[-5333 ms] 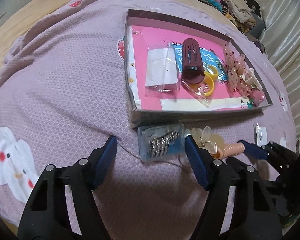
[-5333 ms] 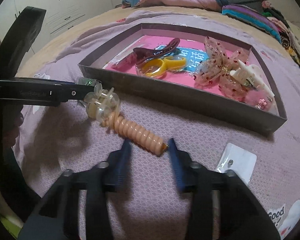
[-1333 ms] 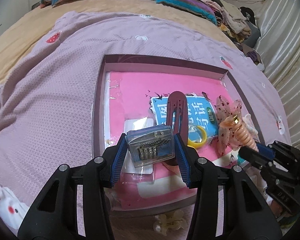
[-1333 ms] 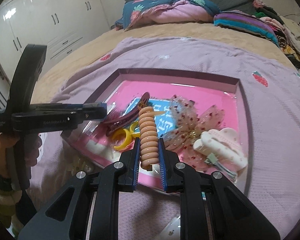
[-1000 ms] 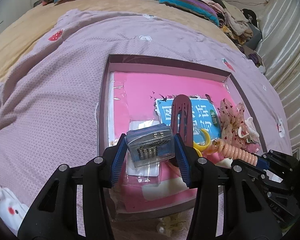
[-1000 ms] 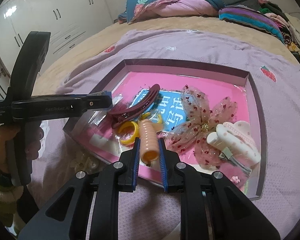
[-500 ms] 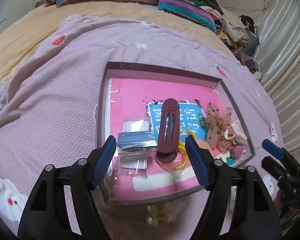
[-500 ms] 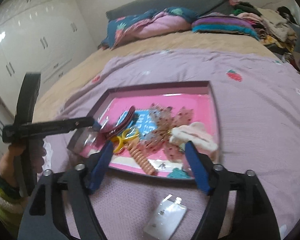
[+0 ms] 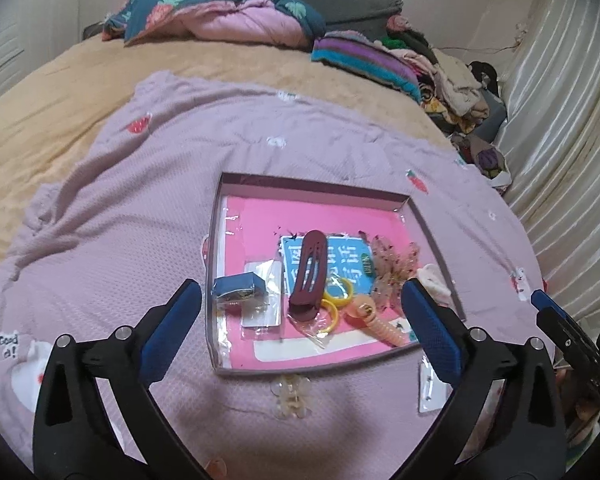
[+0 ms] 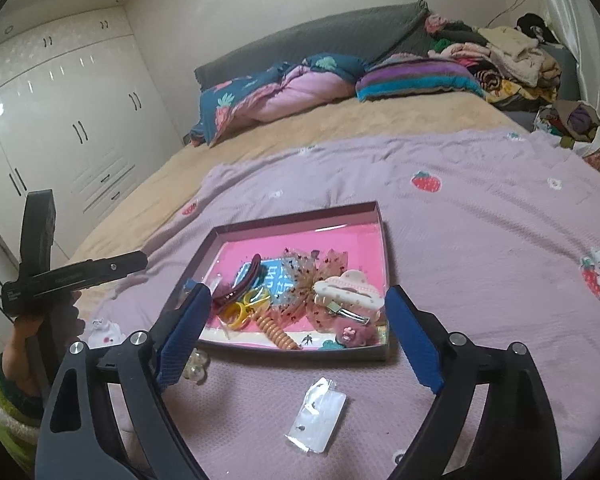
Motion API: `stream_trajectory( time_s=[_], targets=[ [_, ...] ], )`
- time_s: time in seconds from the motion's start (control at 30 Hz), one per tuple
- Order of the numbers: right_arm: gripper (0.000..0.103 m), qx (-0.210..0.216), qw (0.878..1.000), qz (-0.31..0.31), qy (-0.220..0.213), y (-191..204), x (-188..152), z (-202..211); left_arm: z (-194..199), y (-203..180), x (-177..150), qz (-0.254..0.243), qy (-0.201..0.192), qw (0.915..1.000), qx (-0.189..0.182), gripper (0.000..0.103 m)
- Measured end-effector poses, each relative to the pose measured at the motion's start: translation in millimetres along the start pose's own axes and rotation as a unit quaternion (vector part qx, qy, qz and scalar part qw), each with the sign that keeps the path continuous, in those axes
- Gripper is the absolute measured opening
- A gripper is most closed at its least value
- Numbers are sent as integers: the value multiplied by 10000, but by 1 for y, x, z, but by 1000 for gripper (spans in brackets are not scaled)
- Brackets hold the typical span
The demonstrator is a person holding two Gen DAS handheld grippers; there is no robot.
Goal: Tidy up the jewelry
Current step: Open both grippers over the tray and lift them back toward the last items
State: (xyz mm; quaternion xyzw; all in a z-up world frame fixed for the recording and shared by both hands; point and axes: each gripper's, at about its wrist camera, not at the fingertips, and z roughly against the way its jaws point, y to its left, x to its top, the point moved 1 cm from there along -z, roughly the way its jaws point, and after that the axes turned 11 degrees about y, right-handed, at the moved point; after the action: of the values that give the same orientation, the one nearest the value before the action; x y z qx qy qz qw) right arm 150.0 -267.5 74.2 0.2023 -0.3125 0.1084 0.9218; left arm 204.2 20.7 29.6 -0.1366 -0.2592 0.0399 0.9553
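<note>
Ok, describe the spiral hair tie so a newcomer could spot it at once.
Find the shallow pink-lined tray on the purple blanket. At its near edge, right of the yellow rings, lies the spiral hair tie. It is the only peach, ribbed coil there, lying slantwise below the sheer dotted bow.

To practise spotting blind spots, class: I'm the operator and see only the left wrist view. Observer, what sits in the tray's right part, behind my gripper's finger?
Observer: A white claw clip lies there, on the sheer bow.
Operator: Anything nearer the front corner?
Observer: Yes, a pink fuzzy piece by the tray's front wall.
Operator: Who holds my gripper?
Observer: A hand in a striped sleeve holds the left gripper. Its jaws are opening, with nothing gripped between them.
</note>
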Motion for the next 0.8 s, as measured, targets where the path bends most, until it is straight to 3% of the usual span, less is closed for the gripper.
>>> stream_trajectory(
  time_s=[0.47,0.8],
  targets=[
    [90,-15,9992,254,-316,21,-17,48,50,-16,-25,-127,-432,9990,-49,93],
    [90,-117,9985,442,-288,32,-34,58,56,-26,-53,-361,-455,9982,155,93]
  ],
)
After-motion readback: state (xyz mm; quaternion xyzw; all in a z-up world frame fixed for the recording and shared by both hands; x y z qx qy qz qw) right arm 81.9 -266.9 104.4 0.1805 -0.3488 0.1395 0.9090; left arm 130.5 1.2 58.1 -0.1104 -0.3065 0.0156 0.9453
